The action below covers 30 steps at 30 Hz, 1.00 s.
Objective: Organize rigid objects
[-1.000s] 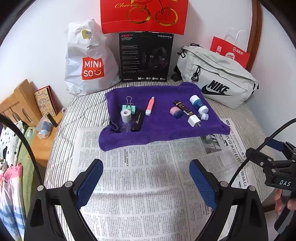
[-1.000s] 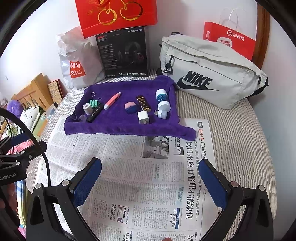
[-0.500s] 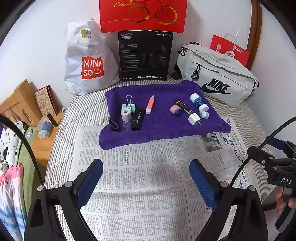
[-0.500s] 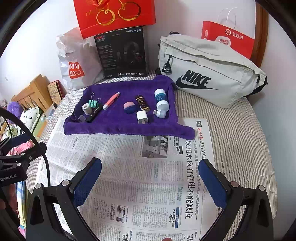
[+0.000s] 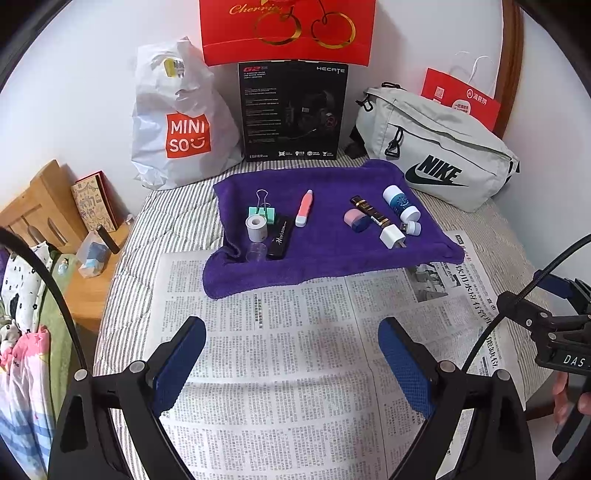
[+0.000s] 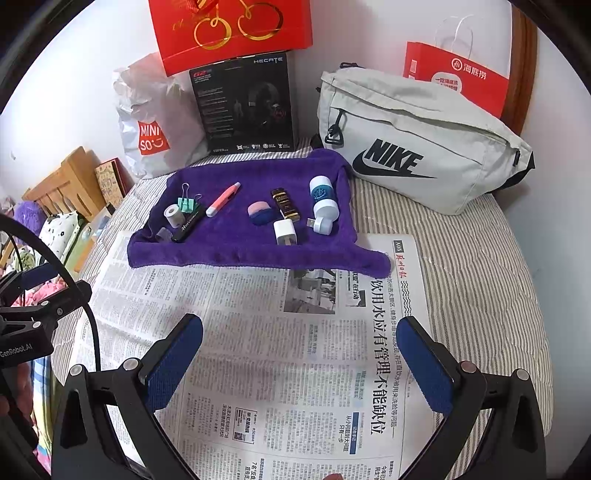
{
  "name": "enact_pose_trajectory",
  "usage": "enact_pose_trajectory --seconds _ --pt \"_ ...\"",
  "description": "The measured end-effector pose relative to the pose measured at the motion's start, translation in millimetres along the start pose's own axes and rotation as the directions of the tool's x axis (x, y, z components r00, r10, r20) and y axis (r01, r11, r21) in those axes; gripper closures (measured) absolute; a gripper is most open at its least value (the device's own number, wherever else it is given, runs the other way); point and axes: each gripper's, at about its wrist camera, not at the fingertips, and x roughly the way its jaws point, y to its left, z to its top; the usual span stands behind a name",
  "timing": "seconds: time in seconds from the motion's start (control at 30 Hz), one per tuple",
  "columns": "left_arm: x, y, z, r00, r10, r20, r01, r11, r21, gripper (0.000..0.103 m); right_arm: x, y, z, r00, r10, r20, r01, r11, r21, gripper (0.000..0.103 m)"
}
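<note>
A purple towel (image 5: 325,251) (image 6: 236,247) lies on the bed and carries several small objects: a white tape roll (image 5: 256,227), a green binder clip (image 5: 263,211), a black tube (image 5: 280,237), a pink pen (image 5: 304,207) (image 6: 223,199), a pink-blue eraser (image 5: 355,220), a white charger (image 5: 392,237) (image 6: 285,232) and a white-blue bottle (image 5: 399,201) (image 6: 323,195). My left gripper (image 5: 291,354) is open and empty above the newspaper (image 5: 295,369). My right gripper (image 6: 301,356) is open and empty above the newspaper (image 6: 258,332), short of the towel.
Against the wall stand a white Miniso bag (image 5: 177,122), a black headset box (image 5: 291,110), a red gift bag (image 5: 288,29) and a grey Nike bag (image 5: 436,151) (image 6: 413,144). A wooden bedside table (image 5: 55,229) sits left of the bed.
Both views have drifted slightly back and up from the towel. Both grippers stay open and empty. The objects have not moved.
</note>
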Motion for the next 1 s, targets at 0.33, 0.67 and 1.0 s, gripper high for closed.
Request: enact_pose_trajectory --seconds 0.33,0.67,1.0 --pt "-1.5 0.6 -1.1 1.0 -0.001 0.001 0.001 1.0 0.01 0.008 -3.3 1.4 -0.6 1.0 -0.007 0.004 0.007 1.0 -0.005 0.0" --pt "-5.1 1.4 -3.0 1.0 -0.004 0.005 0.004 1.0 0.016 0.008 -7.7 0.9 -2.3 1.0 -0.014 0.004 0.014 1.0 -0.006 0.0" --pt "-7.4 2.7 -3.4 1.0 0.004 0.004 -0.004 1.0 0.011 0.008 -8.7 2.2 -2.8 1.0 -0.011 0.004 0.011 1.0 -0.01 0.0"
